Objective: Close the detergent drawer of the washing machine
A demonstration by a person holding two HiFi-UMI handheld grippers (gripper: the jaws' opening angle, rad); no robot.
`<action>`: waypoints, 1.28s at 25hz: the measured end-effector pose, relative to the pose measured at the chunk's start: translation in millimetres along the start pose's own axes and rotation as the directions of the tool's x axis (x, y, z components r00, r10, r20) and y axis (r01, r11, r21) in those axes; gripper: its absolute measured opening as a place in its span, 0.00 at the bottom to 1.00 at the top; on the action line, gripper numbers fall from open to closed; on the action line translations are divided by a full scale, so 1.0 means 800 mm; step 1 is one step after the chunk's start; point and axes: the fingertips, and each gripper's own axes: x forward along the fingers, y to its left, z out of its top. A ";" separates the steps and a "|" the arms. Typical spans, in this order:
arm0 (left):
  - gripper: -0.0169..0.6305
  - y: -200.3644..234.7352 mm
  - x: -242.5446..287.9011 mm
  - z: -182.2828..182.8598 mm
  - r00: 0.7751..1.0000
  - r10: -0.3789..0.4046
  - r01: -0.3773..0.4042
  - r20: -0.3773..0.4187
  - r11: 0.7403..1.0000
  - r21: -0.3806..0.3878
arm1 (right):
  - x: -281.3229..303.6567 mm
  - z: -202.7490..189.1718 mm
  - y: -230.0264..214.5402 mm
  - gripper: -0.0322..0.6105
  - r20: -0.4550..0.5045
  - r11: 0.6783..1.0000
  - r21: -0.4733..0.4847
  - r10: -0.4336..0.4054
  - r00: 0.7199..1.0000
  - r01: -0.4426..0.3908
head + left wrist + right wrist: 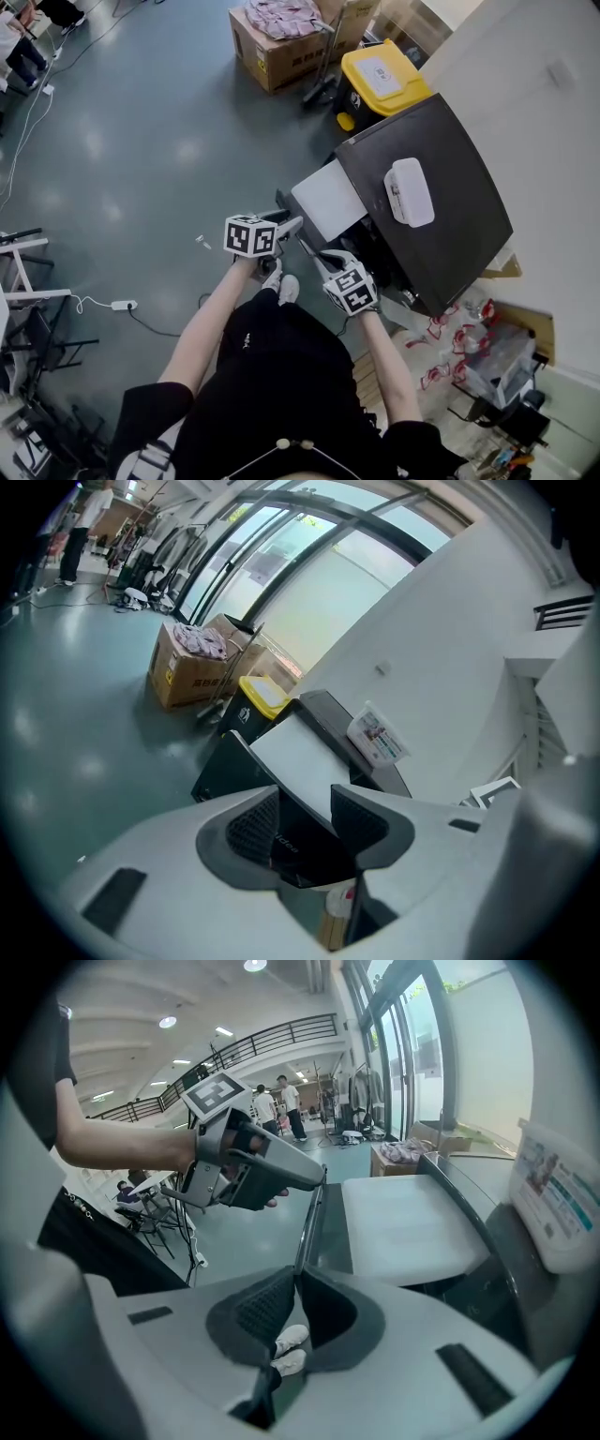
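Detergent drawer (328,199) stands pulled well out of the washing machine (441,206), its pale top jutting from the machine's front edge near the end farther from the person. Its dark front panel (309,1222) faces the open floor. The right gripper (292,1302) has its jaws nearly together, pinching the panel's thin upper edge. The left gripper (305,832) straddles the same edge farther along, its jaws wide apart with one pad before the panel's face and the other over the pale top, neither seeming to press. A good close probably calls for pushing the panel straight along the drawer's own line of travel, both grippers sharing the load evenly so that it does not skew and bind. The jaws that reach behind the panel should probably come off before it meets the machine's face. Both bare forearms reach forward from the body and converge on the panel, the left gripper tipped gently down and the right more steeply. A white box (410,190) lies on the machine's dark top, well clear.
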 end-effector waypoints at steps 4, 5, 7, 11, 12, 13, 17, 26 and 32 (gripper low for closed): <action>0.29 -0.003 0.009 0.007 1.000 -0.015 0.015 -0.010 1.000 -0.006 | -0.001 0.001 -0.011 0.10 0.002 1.000 0.009 -0.017 1.000 0.017; 0.29 -0.005 0.012 0.009 1.000 -0.018 0.018 -0.013 1.000 -0.004 | -0.002 0.001 -0.015 0.10 0.002 1.000 0.011 -0.022 1.000 0.022; 0.29 -0.008 0.020 0.011 1.000 -0.019 0.019 -0.020 1.000 0.005 | -0.005 -0.001 -0.023 0.10 0.000 0.999 0.017 -0.034 0.999 0.034; 0.29 -0.012 0.036 0.020 0.999 -0.022 0.022 -0.028 1.000 0.014 | -0.008 -0.002 -0.042 0.10 0.001 0.998 0.028 -0.056 0.998 0.056; 0.29 -0.013 0.040 0.022 0.999 -0.025 0.025 -0.031 1.000 0.015 | -0.009 -0.002 -0.046 0.10 0.001 0.998 0.032 -0.062 0.998 0.062; 0.29 -0.015 0.044 0.023 0.999 -0.030 0.030 -0.034 0.999 0.017 | -0.010 -0.002 -0.051 0.10 0.001 0.997 0.035 -0.067 0.998 0.067; 0.29 -0.020 0.057 0.030 0.998 -0.045 0.046 -0.046 0.998 0.031 | -0.014 -0.003 -0.066 0.10 -0.003 0.995 0.044 -0.085 0.996 0.085; 0.29 -0.022 0.076 0.041 0.997 -0.054 0.056 -0.062 0.997 0.043 | -0.016 -0.002 -0.087 0.10 -0.004 0.992 0.062 -0.113 0.994 0.113; 0.29 -0.026 0.089 0.047 0.996 -0.055 0.058 -0.067 0.997 0.046 | -0.018 -0.004 -0.101 0.10 -0.007 0.988 0.078 -0.131 0.991 0.131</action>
